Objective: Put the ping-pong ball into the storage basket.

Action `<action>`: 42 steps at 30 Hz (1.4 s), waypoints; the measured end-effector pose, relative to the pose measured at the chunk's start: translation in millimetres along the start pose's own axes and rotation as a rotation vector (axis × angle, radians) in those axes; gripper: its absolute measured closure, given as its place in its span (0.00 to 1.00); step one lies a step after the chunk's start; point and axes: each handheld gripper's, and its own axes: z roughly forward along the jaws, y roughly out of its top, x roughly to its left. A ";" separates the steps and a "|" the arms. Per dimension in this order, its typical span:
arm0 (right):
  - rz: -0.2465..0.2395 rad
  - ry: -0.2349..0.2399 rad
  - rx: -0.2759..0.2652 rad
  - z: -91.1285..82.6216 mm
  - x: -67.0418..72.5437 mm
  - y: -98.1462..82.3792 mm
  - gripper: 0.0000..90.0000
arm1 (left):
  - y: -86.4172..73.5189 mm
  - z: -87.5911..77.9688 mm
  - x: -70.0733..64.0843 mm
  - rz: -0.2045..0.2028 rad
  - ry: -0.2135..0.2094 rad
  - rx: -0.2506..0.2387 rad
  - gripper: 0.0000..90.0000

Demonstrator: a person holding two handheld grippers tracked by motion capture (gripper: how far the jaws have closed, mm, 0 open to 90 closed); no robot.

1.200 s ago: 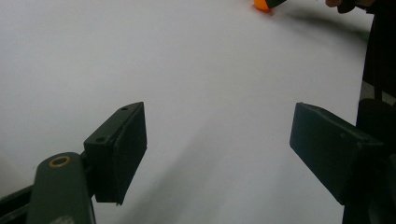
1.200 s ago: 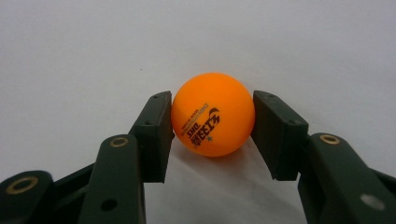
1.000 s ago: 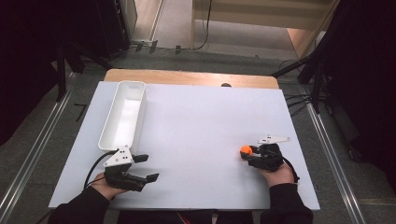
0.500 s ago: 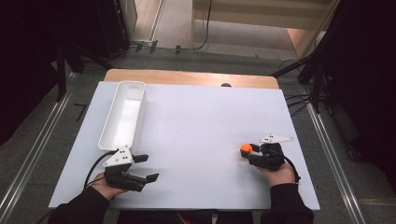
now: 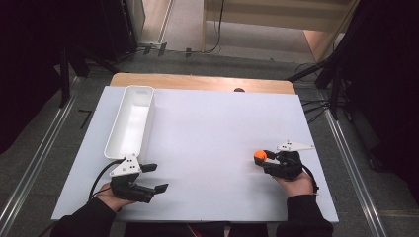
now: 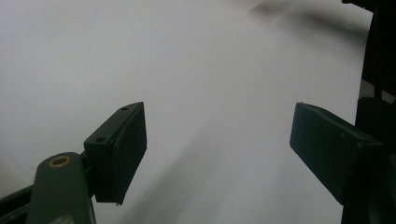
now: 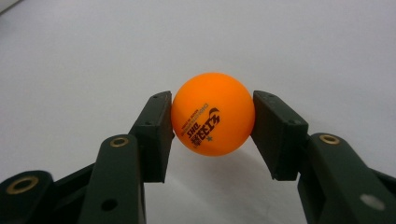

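One orange ball (image 7: pixel 213 120) sits between my right jaws, the single ball on the table (image 5: pixel 212 133). One white tray (image 5: pixel 131 121), long and narrow, stands at the table's far left. I hold two grippers: one in my left hand (image 5: pixel 134 183), one in my right hand (image 5: pixel 282 167). Each gripper carries two black jaws, four in all. Two grey three-cornered plates ride on top, one per gripper. One cable trails from each, two together. One white sheet covers the table, with one strip of bare wood showing along its far edge. Two forearms in dark sleeves enter from the near side.
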 end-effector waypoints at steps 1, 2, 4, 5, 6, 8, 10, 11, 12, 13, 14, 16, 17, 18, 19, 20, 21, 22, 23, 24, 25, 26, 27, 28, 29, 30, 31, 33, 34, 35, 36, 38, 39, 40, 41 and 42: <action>0.000 0.000 0.000 0.0 0.0 0.0 0.54 | 0.0 0.0 -0.1 -0.001 0.000 0.001 0.22; -0.007 0.004 0.004 -0.1 0.2 0.0 0.54 | -0.1 -0.1 -0.1 0.000 0.001 0.001 0.22; -0.007 0.014 0.005 0.1 0.6 0.0 0.54 | -0.1 -0.2 0.2 0.000 0.001 0.000 0.22; -0.010 0.018 0.001 0.0 0.7 0.1 0.54 | -0.1 -0.3 0.2 0.000 0.002 0.000 0.22; -0.011 0.024 -0.003 -0.6 0.9 0.3 0.54 | 0.0 -0.5 0.3 0.000 0.001 0.001 0.22; -0.009 0.025 -0.012 -1.5 1.4 0.7 0.54 | 0.0 -0.4 0.2 0.000 0.001 0.000 0.22; -0.007 0.036 -0.016 -2.9 2.0 1.0 0.54 | 0.1 -0.4 0.0 0.002 -0.001 0.001 0.22; -0.005 0.043 -0.017 -3.2 2.1 1.2 0.54 | 0.0 -0.4 -0.1 0.001 -0.001 0.000 0.22; -0.014 0.048 -0.022 -3.2 1.5 1.6 0.54 | 0.1 -0.4 0.0 0.001 0.000 0.001 0.22; -0.016 0.054 -0.021 -3.6 1.5 1.9 0.54 | 0.1 -0.4 0.1 0.001 0.000 0.001 0.21; -0.017 0.063 -0.025 -3.5 2.0 2.0 0.54 | 0.0 -0.4 0.1 0.002 0.000 0.002 0.21; -0.030 0.081 -0.029 -4.2 2.6 2.7 0.54 | 0.0 -0.3 0.1 0.001 0.000 0.001 0.22; -0.038 0.089 -0.034 -4.3 2.7 3.0 0.54 | 0.0 -0.1 0.1 0.002 0.001 0.001 0.22; -0.040 0.094 -0.037 -4.5 3.5 3.3 0.54 | 0.0 -0.1 -0.1 0.001 0.001 0.001 0.22; -0.048 0.098 -0.036 -4.8 3.6 3.6 0.54 | 0.0 -0.1 -0.1 0.002 0.001 0.001 0.22; -0.053 0.100 -0.034 -4.9 3.6 3.9 0.54 | 0.0 -0.1 0.0 0.002 0.001 0.001 0.22; -0.054 0.104 -0.033 -4.8 3.8 4.1 0.54 | 0.0 -0.1 0.1 0.003 0.001 0.001 0.22; -0.051 0.107 -0.035 -4.4 4.2 4.2 0.54 | -0.1 -0.1 0.1 0.003 0.001 0.001 0.22; -0.051 0.115 -0.034 -4.4 4.6 4.3 0.54 | -0.1 -0.1 0.2 0.003 0.001 0.002 0.22; -0.054 0.121 -0.038 -4.2 4.7 4.6 0.54 | -0.1 -0.1 0.3 0.004 0.001 0.003 0.22; -0.055 0.130 -0.037 -4.5 5.4 4.9 0.54 | -0.1 -0.1 0.3 0.004 0.001 0.003 0.21; -0.061 0.133 -0.038 -4.5 6.0 5.3 0.54 | -0.1 -0.1 0.2 0.003 0.001 0.002 0.21; -0.063 0.139 -0.039 -4.4 6.8 5.6 0.54 | -0.1 -0.1 0.2 0.003 0.001 0.002 0.21; -0.069 0.144 -0.037 -4.4 7.6 5.8 0.54 | -0.1 0.0 0.2 0.003 0.001 0.002 0.22; -0.072 0.148 -0.035 -4.0 8.5 5.8 0.54 | -0.1 -0.1 0.3 0.005 0.002 0.004 0.22; -0.084 0.152 -0.036 -3.4 9.0 6.3 0.54 | -0.2 0.0 0.2 0.004 0.001 0.004 0.22; -0.089 0.154 -0.035 -3.4 9.5 6.5 0.54 | -0.1 0.0 0.2 0.005 0.002 0.005 0.21; -0.089 0.162 -0.030 -3.3 11.5 7.0 0.54 | -0.1 -0.1 0.3 0.005 0.002 0.009 0.22; -0.097 0.169 -0.033 -3.1 12.0 7.4 0.54 | -0.1 -0.2 0.3 0.005 0.003 0.011 0.21; -0.094 0.167 -0.033 -3.0 12.6 7.5 0.54 | -0.2 0.0 0.3 0.005 0.002 0.009 0.21; -0.098 0.167 -0.031 -3.0 13.0 7.6 0.54 | -0.2 -0.1 0.4 0.005 0.002 0.011 0.21; -0.098 0.177 -0.024 -2.7 13.9 8.0 0.54 | -0.2 -0.2 0.5 0.005 0.001 0.009 0.21; -0.093 0.178 -0.019 -2.7 14.6 8.3 0.54 | -0.3 -0.2 0.6 0.005 0.001 0.009 0.21; -0.092 0.180 -0.018 -2.5 15.0 8.6 0.54 | -0.3 -0.1 0.6 0.004 0.000 0.009 0.21; -0.098 0.184 -0.019 -2.0 15.3 8.9 0.54 | -0.3 0.0 0.7 0.005 0.000 0.010 0.21; -0.103 0.183 -0.014 -2.2 15.9 9.3 0.54 | -0.4 0.0 0.7 0.005 0.000 0.010 0.21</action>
